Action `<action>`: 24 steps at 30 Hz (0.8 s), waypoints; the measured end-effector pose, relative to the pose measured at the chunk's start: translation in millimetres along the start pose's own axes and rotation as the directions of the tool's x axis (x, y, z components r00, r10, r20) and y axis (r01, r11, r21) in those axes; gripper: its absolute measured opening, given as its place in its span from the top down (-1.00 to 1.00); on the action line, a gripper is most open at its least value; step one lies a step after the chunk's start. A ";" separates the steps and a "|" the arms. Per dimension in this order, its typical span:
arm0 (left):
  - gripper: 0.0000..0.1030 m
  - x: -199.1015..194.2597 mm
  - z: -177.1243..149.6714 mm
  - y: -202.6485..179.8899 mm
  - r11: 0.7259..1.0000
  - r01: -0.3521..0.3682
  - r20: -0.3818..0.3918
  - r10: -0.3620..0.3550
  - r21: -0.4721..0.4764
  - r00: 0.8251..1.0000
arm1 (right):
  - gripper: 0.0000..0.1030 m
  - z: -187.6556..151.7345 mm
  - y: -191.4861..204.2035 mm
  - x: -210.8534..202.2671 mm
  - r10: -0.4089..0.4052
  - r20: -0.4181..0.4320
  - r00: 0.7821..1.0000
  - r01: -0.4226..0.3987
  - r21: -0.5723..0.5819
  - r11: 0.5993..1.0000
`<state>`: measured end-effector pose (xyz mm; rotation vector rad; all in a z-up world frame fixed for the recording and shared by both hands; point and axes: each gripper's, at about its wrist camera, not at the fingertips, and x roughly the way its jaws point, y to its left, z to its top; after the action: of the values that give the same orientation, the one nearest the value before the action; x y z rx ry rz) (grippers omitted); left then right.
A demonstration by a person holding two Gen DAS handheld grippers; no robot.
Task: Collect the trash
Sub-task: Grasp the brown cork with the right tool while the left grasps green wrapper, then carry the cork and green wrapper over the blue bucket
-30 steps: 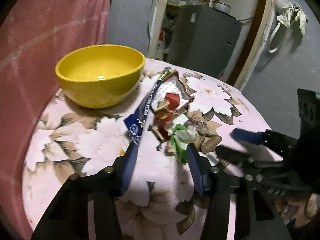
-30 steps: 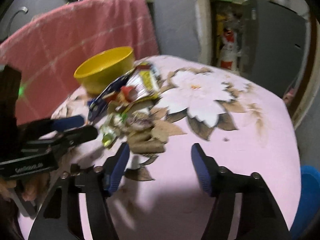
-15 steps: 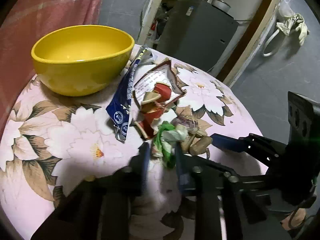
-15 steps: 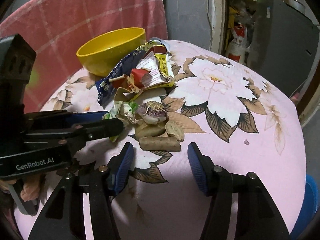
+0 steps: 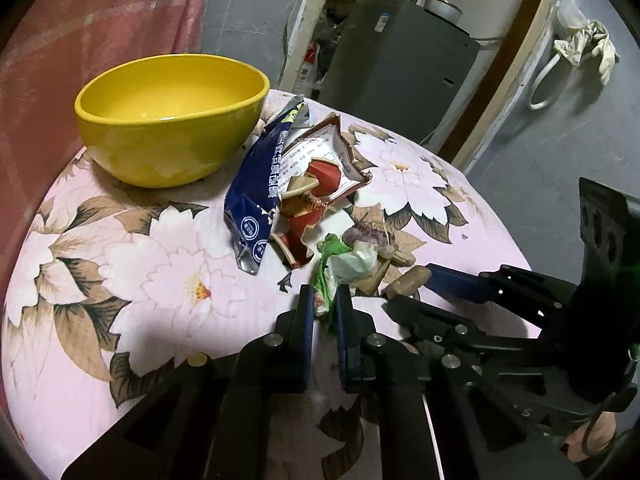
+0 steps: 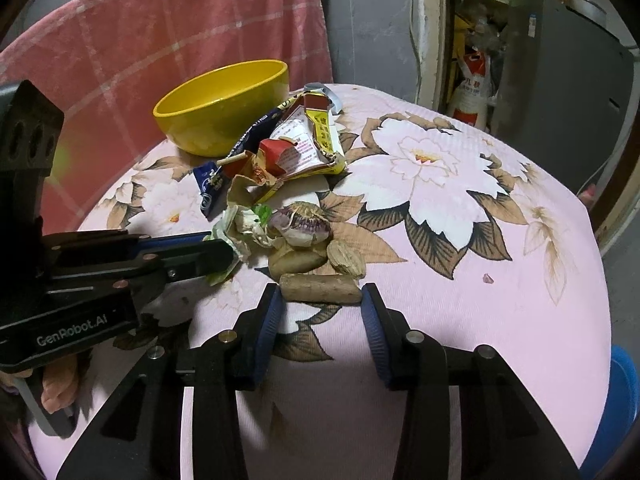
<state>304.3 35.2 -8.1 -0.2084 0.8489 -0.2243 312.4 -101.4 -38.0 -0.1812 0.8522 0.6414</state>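
A pile of trash lies on the pink floral tablecloth point(image 5: 120, 264): a blue wrapper point(image 5: 256, 188), a red and white packet point(image 5: 320, 168), a garlic husk point(image 6: 300, 220) and brown peel pieces. My left gripper point(image 5: 322, 304) is shut on a crumpled green and white wrapper point(image 5: 344, 264), also seen in the right wrist view point(image 6: 244, 224). My right gripper point(image 6: 320, 304) is open with its fingers on either side of a brown cylindrical piece point(image 6: 320, 289). A yellow bowl point(image 5: 168, 116) stands behind the pile.
A pink checked cloth point(image 6: 160, 52) hangs behind the bowl. A grey cabinet point(image 5: 400, 68) stands beyond the table's far edge. A blue object point(image 6: 620, 400) shows below the table's right edge.
My left gripper moved forward and closed on the green and white wrapper. My right gripper moved forward until its open fingers flank the brown cylindrical piece.
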 end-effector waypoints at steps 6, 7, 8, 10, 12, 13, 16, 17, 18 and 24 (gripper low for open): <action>0.86 -7.5 -7.7 -6.8 1.000 -0.023 0.018 0.023 0.011 1.000 | 0.25 -8.0 4.8 -10.5 -0.005 0.034 0.999 0.006 -0.033 0.999; 0.86 -9.1 -9.7 -8.1 1.000 -0.028 0.022 0.028 0.014 0.999 | 0.25 -9.2 5.0 -13.3 -0.009 0.045 0.999 0.011 -0.035 0.999; 0.86 -11.1 -11.4 -9.7 0.999 -0.032 0.032 0.032 0.016 0.999 | 0.25 -10.3 4.6 -15.5 -0.012 0.055 0.998 0.014 -0.036 0.999; 0.86 -19.6 -14.6 -14.2 0.999 -0.024 0.077 0.022 0.027 0.997 | 0.25 -13.8 4.4 -26.1 -0.006 0.109 0.994 0.010 -0.037 0.999; 0.86 -29.6 -16.9 -21.9 0.999 -0.014 0.132 0.008 0.048 0.991 | 0.25 -17.7 1.6 -40.1 0.000 0.182 0.983 0.006 -0.030 1.000; 0.86 -34.5 -16.7 -25.0 0.998 -0.013 0.154 0.003 0.059 0.988 | 0.25 -19.8 0.0 -47.0 0.003 0.218 0.976 0.002 -0.025 1.000; 0.86 -47.7 -13.9 -41.8 0.996 -0.007 0.230 -0.013 0.088 0.973 | 0.25 -24.8 -7.0 -73.0 -0.019 0.344 0.939 0.026 -0.017 1.000; 0.86 -50.9 -12.6 -46.1 0.996 -0.001 0.247 -0.022 0.090 0.969 | 0.25 -25.4 -8.6 -81.3 -0.038 0.382 0.924 0.047 -0.014 0.999; 0.86 -54.4 -10.7 -52.4 0.996 0.005 0.269 -0.030 0.093 0.963 | 0.25 -27.0 -11.3 -92.4 -0.061 0.426 0.903 0.070 -0.005 0.998; 0.86 -69.5 5.8 -95.9 0.990 0.052 0.371 -0.099 0.135 0.923 | 0.25 -36.3 -34.8 -146.6 -0.165 0.581 0.797 0.142 0.085 0.986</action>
<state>253.5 -36.7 71.3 -0.1622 0.4419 -0.2967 238.6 -210.1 44.4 -0.0099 0.2409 0.4837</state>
